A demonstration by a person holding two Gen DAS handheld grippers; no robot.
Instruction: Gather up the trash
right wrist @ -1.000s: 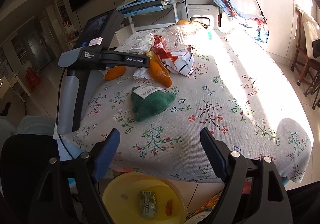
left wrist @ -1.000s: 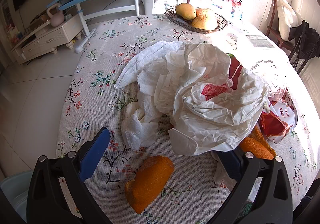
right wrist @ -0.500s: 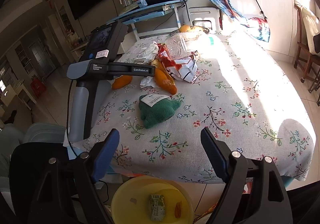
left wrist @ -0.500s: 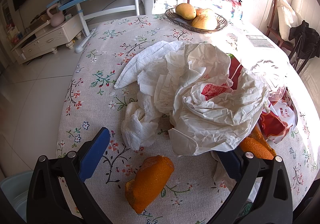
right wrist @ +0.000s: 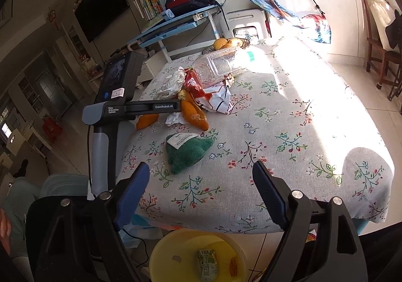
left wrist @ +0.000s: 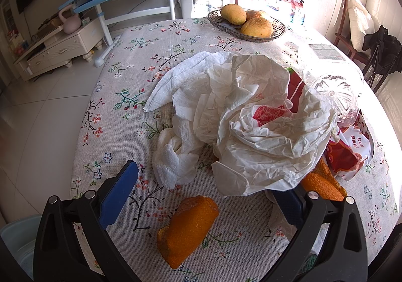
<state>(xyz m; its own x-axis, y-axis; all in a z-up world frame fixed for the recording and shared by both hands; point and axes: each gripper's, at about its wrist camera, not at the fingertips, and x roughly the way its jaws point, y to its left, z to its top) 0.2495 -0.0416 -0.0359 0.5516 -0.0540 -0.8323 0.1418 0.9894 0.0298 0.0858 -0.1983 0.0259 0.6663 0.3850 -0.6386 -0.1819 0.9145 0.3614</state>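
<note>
Left gripper jaws apart above an orange peel on the flowered tablecloth, crumpled paper overlapping its right finger; right gripper jaws apart and empty, over the table edge above a yellow bin holding scraps, green cloth just ahead

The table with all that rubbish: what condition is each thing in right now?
Left gripper: fingers open, empty, over an orange peel.
Right gripper: fingers open, empty.
White paper: crumpled, heaped on the table.
Plastic bottle: lying on its side, capped.
Green cloth: bunched up.
Yellow bin: open, holding a crushed carton.
</note>
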